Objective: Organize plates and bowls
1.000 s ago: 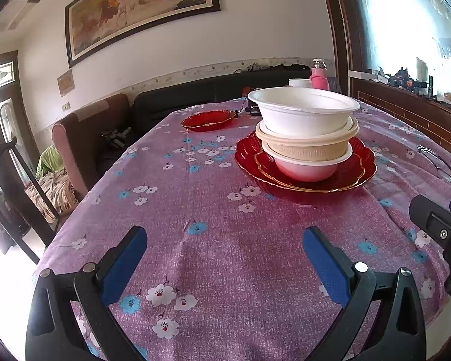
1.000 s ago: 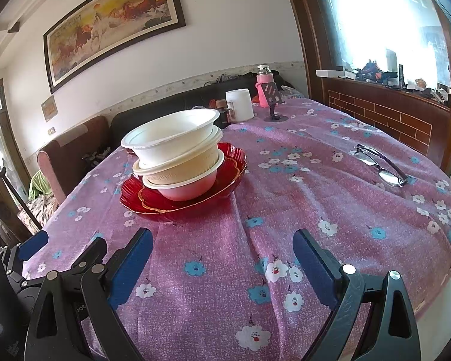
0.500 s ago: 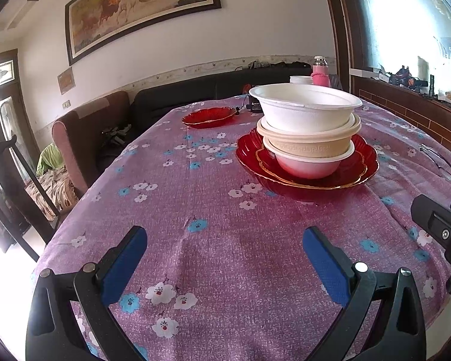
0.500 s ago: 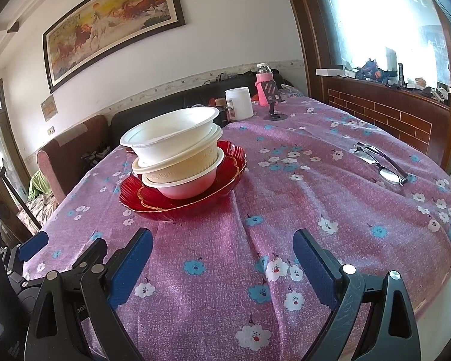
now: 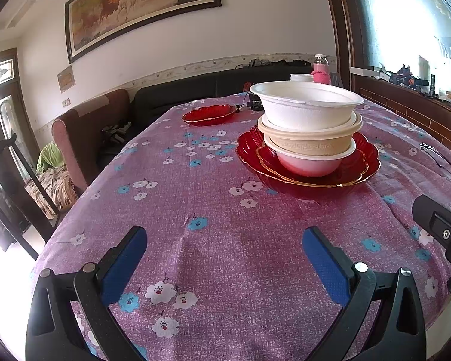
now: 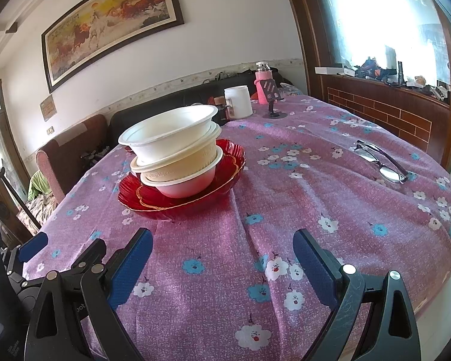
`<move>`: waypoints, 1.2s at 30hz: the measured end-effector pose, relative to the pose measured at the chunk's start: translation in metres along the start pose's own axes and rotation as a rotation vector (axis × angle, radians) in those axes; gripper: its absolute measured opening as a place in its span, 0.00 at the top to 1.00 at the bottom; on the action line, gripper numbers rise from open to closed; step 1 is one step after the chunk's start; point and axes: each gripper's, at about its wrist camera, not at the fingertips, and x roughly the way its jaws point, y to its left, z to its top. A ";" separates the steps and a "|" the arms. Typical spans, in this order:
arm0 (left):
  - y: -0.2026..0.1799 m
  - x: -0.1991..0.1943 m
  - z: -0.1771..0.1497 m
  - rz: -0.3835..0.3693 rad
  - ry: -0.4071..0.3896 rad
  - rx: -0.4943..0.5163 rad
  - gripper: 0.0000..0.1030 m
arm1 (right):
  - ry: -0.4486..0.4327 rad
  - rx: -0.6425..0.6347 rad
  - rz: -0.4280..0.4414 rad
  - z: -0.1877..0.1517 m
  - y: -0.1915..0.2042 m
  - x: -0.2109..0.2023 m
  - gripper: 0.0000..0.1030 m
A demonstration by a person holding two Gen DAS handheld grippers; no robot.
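Note:
Three nested bowls stand on stacked red plates [image 5: 357, 177] [image 6: 225, 177] mid-table: a white bowl [image 5: 306, 105] [image 6: 171, 132] on top, a beige bowl [image 5: 309, 141] [image 6: 183, 162] under it, a white bowl [image 5: 306, 162] [image 6: 186, 183] at the bottom. A separate small red plate [image 5: 209, 114] lies at the far side of the table. My left gripper [image 5: 224, 252] hovers open over the near edge, well short of the stack. My right gripper [image 6: 222, 258] is open too, to the right of the stack, empty. Part of the right gripper [image 5: 439, 228] shows in the left wrist view.
The round table carries a purple flowered cloth [image 5: 195, 210] [image 6: 285, 180]. Eyeglasses [image 6: 378, 162] [image 5: 442, 159] lie at the right. A white mug [image 6: 238, 101], a pink bottle [image 6: 263, 81] and a phone stand [image 6: 272, 102] sit at the far edge. A sofa [image 5: 84, 126] is behind.
Both views have edged slightly; the bowl stack sits marginally lower and nearer in the left wrist view. Both grippers stay open and empty.

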 end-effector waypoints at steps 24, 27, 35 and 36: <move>0.003 0.001 0.002 -0.002 0.009 -0.014 0.00 | -0.001 0.005 0.001 -0.001 0.001 0.000 0.06; 0.003 0.001 0.002 -0.002 0.007 -0.013 0.00 | 0.002 0.004 0.001 -0.001 0.001 0.000 0.06; 0.001 -0.002 0.000 0.004 0.001 0.005 0.00 | 0.003 0.005 0.002 -0.001 0.001 0.000 0.06; 0.000 -0.003 0.000 0.006 0.001 0.012 0.00 | 0.003 0.005 0.002 -0.001 0.001 0.000 0.06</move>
